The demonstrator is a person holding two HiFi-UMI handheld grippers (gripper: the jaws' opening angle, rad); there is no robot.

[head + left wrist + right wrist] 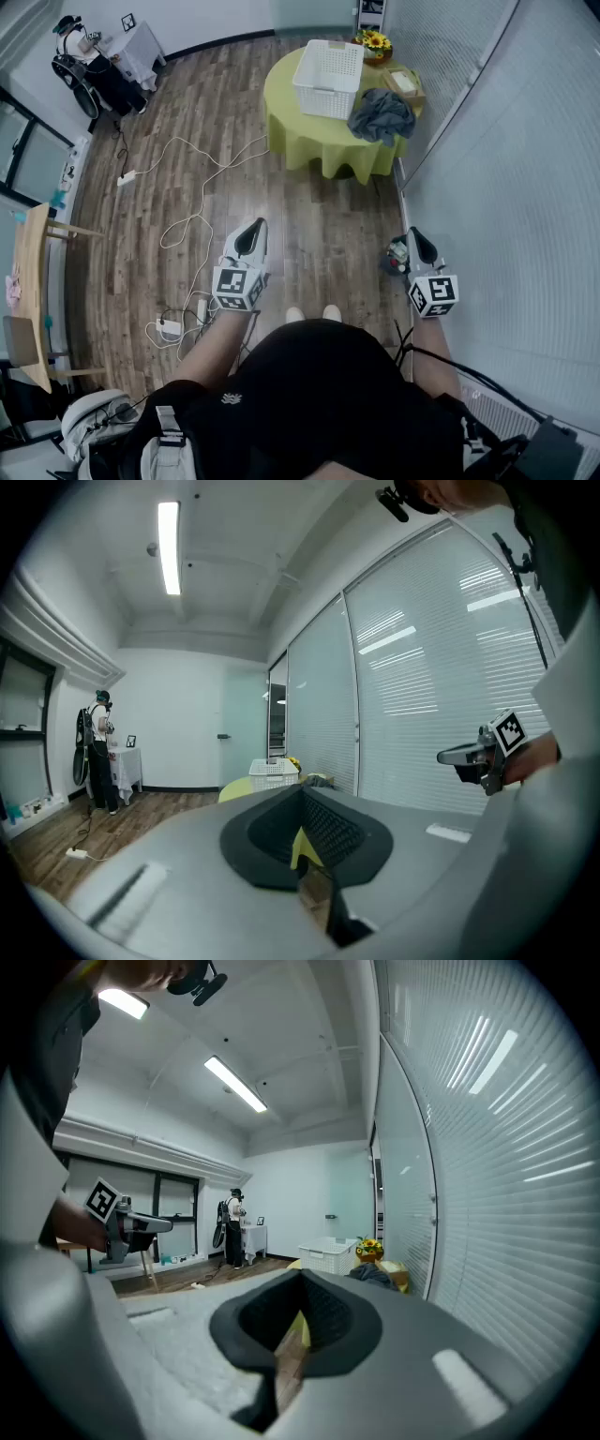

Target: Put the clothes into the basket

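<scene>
Light wooden table (33, 281), far left: cropped by edge. Small dark floor object (394, 258), near right: unidentifiable.

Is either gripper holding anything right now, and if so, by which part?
Nothing is held. The left gripper and right gripper are both shut and empty. The grey clothes lie on the green table beside the white basket.

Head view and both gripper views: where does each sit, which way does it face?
Head view: on the person's head, steeply down at floor, table, basket, clothes; torso, left gripper, right gripper show.
Left gripper view: on left gripper, along shut jaws toward table; right gripper shows at right.
Right gripper view: on right gripper, along shut jaws toward table; left gripper shows at left.
Shared: all see the basket.
</scene>
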